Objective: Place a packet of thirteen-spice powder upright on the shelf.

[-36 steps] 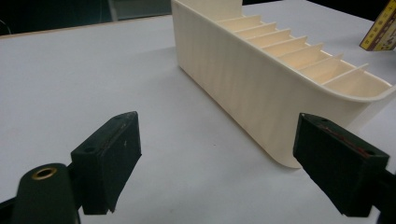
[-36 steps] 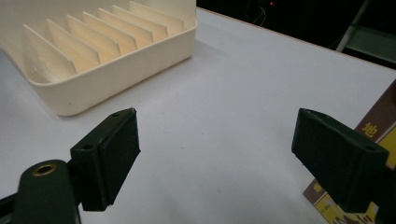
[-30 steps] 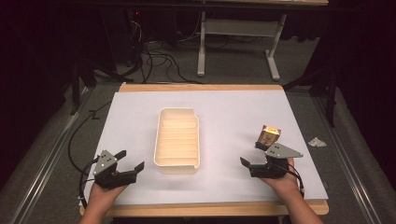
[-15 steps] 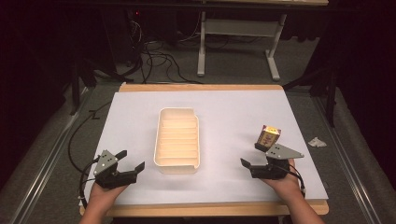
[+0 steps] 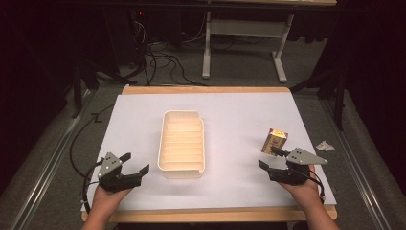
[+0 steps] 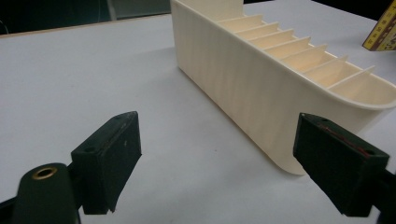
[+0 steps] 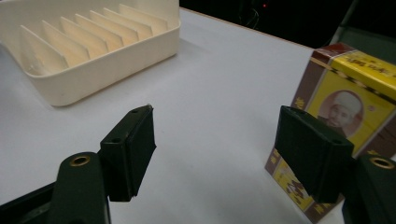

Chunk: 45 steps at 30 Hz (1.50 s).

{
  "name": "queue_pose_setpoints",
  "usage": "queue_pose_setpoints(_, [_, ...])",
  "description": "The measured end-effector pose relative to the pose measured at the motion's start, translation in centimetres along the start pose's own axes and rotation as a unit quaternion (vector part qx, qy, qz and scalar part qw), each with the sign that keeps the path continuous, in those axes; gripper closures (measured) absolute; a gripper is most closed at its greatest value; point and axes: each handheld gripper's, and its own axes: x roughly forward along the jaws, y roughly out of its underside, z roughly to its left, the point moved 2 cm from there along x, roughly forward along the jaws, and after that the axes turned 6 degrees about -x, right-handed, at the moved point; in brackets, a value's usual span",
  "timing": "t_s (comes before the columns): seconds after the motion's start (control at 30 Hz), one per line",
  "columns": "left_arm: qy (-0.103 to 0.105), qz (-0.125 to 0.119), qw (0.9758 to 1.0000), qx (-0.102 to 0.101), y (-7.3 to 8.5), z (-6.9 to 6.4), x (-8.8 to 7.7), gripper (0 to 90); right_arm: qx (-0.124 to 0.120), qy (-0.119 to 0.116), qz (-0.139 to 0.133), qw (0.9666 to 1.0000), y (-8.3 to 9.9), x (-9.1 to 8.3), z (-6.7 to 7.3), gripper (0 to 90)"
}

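The step in hand looks like the approach to a grasp: the right gripper (image 5: pixel 274 160) sits near the worktop's (image 5: pixel 239 110) right edge, toward the front, just beside the small yellow-and-brown carton (image 5: pixel 275 142). In the right gripper view the carton (image 7: pixel 348 100) stands tilted on the white sheet, with one of the right gripper's fingers (image 7: pixel 314 156) in front of its lower face; the other finger stands apart over bare sheet. The carton is not between them, so the fingers are released and grip nothing, though they have just been closing part of the way.

The left gripper (image 5: pixel 134 163) rests near the front left corner, fingers (image 6: pixel 109 158) spread wide and empty, pointing past the near end of the cream ribbed tray (image 5: pixel 183 143). That tray lies lengthwise in the middle of the worktop, its slots empty; the left gripper view shows the tray's side wall (image 6: pixel 243 102) close ahead.

Judging from this, the carton is the thing to be picked up, and the tray is probably where it goes. The next move calls for the right gripper to shift sideways until the carton lies squarely between its fingers, then clench across the narrow faces. Since the carton leans, a glancing touch could tip it over.
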Motion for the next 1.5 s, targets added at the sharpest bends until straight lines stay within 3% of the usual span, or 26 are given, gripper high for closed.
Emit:
queue_pose_setpoints(0.33, [0.003, -0.003, 1.0, -0.006, -0.2, -0.1, 0.6, 16.0, 0.009, 0.019, -0.006, 0.9998, 0.9, -1.8, -1.3, 29.9])
queue_pose_setpoints(0.77, [0.006, -0.002, 1.0, -0.007, -0.2, -0.2, 0.8, 16.0, 0.046, 0.04, -0.012, 0.9981, 2.3, -3.0, -4.0, 31.4])
queue_pose_setpoints(1.1, [0.005, -0.002, 1.0, -0.007, -0.2, -0.1, 0.6, 16.0, 0.056, 0.043, -0.006, 0.9975, 2.8, -2.5, -5.3, 22.2])
queue_pose_setpoints(1.5, [-0.008, -0.009, 0.9999, -0.005, -0.4, 0.5, -0.8, 16.0, 0.063, 0.041, 0.003, 0.9971, 2.1, 0.0, -6.4, 14.8])
